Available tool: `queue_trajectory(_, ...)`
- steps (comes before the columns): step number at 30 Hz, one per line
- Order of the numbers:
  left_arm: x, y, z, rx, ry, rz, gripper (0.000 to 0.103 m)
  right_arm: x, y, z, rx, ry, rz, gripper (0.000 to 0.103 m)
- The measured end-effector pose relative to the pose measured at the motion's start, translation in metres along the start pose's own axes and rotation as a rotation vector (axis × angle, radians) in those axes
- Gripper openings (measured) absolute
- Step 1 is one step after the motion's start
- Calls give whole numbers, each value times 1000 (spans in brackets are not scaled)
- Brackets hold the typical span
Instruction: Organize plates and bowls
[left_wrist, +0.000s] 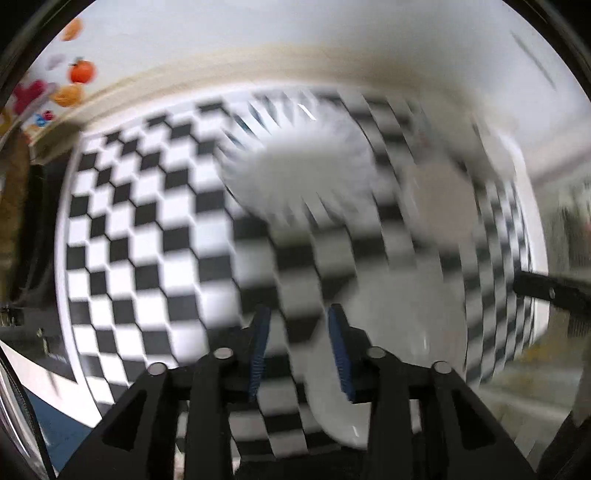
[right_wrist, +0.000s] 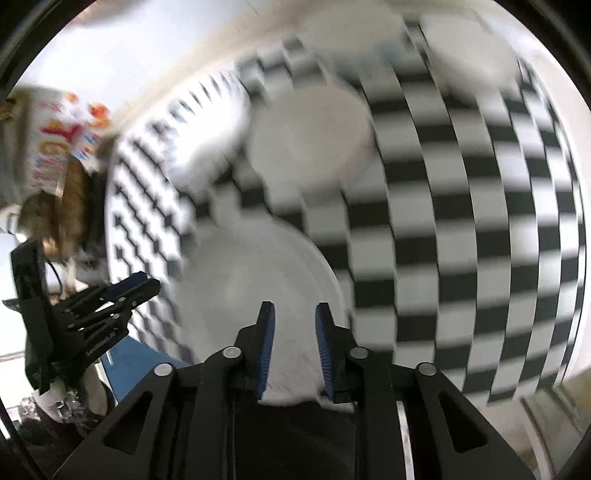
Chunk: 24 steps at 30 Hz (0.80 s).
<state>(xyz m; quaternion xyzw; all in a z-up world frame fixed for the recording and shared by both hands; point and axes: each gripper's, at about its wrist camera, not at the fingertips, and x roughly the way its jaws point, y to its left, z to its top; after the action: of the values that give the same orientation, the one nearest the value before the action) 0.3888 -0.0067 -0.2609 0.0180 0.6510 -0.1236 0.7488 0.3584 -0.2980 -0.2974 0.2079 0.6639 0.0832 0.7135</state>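
Both views are motion-blurred. A white plate (right_wrist: 258, 280) lies on the black-and-white checkered cloth (right_wrist: 461, 221) just ahead of my right gripper (right_wrist: 293, 314), which is open and empty over the plate's near rim. A white bowl (right_wrist: 310, 136) sits beyond it, with more white dishes (right_wrist: 469, 48) further back. In the left wrist view my left gripper (left_wrist: 299, 317) is open and empty above the cloth (left_wrist: 147, 221), with a white plate (left_wrist: 391, 332) just right of it, a white bowl (left_wrist: 306, 166) ahead and a beige dish (left_wrist: 443, 195) to the right. The left gripper also shows in the right wrist view (right_wrist: 136, 284).
A carton with colourful fruit print (left_wrist: 70, 85) stands at the table's far left; it also shows in the right wrist view (right_wrist: 59, 136). The table's pale edge (left_wrist: 258, 62) runs along the back. The right gripper's finger (left_wrist: 550, 291) shows at the right edge.
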Motion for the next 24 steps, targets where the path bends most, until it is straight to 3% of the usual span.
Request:
queue_trajectory(2,5,28,33,-64,-27,8,35,-3,20,31,-36,-53,24,42)
queue_trajectory(4,17,47,56,-114,-19,8,35,6,37,63,-62,-76,22,42)
queue_trajectory(7,50,78,85,-174,31,-19,35,40,52,115,-79,-53,12,42)
queue_trajectory(11,98,91,105,-215,114,-43,35,98,59,171,-68,18,-54,42)
queue_trajectory(16,131,95,116,-220,162,-85,34,143,53,202,-51,104,-127,42)
queue_trajectory(18,133,92,121,-200,138,-85,27,156,48,207,-45,144,-132,39)
queue_trajectory(19,133,90,123,-191,134,-95,20,162,46,209,-36,165,-130,27)
queue_trajectory(20,131,88,124,-184,135,-77,20,167,44,210,-34,175,-137,18)
queue_trajectory(24,116,80,122,-152,97,-26,20,167,46,205,-63,159,-156,15)
